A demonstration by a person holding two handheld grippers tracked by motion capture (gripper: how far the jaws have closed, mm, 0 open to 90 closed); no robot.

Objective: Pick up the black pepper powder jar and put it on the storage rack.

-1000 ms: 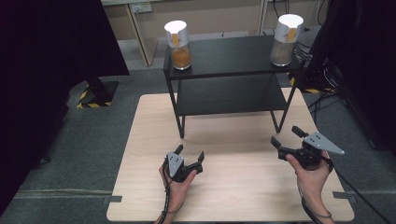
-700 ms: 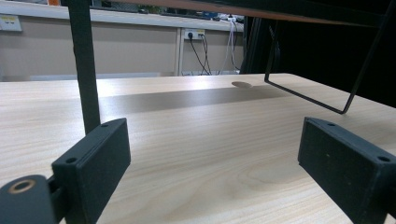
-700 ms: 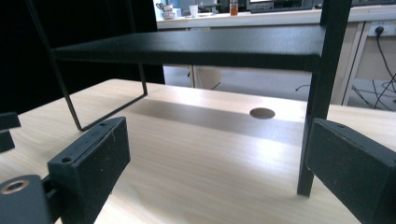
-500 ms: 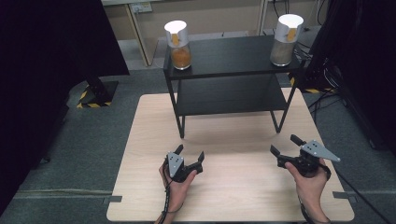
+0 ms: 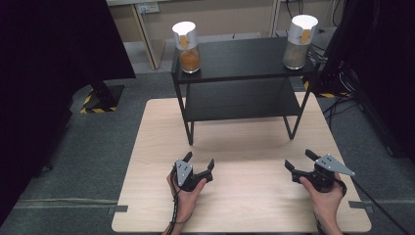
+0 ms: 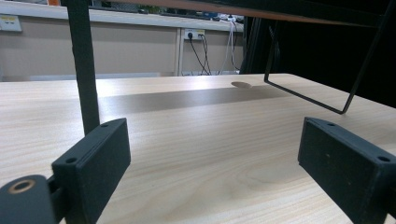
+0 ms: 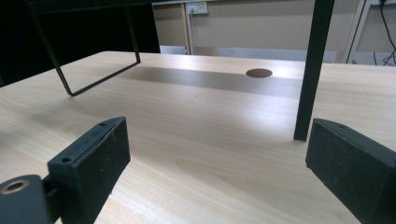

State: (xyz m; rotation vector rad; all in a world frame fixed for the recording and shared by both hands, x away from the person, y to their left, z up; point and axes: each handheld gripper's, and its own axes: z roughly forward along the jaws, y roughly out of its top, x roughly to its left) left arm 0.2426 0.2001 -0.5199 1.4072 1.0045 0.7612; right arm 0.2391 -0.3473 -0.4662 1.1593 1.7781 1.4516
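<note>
— Where do the two jars stand right now?

— Both on the top board of the black shelf (image 5: 244, 61). The jar with orange filling (image 5: 188, 45) sits at its left end, the jar with pale filling (image 5: 298, 40) at its right end — upright, well apart from each other, each with a white top part and a small orange tag. Neither is touched by anything.

— And the grippers?

— Far from them. The left gripper (image 5: 198, 165) rests low over the near part of the wooden table (image 5: 147, 147), jaws spread with nothing between them; in the left gripper view its two black pads (image 6: 98, 161) frame bare wood and one shelf leg (image 6: 84, 65). The right gripper (image 5: 299, 160) is held just above the table at the near right, also spread wide and empty; in the right gripper view its pads (image 7: 95, 156) frame the table, another leg (image 7: 314, 65) and a round hole in the tabletop (image 7: 259, 73).

— So how far along would you say this is?

— At the very start, by my reading. No jar is gripped or lifted, and the lower board of the shelf is bare. Whatever is to be done with the jars, the reach up to the top board is all still ahead.
</note>
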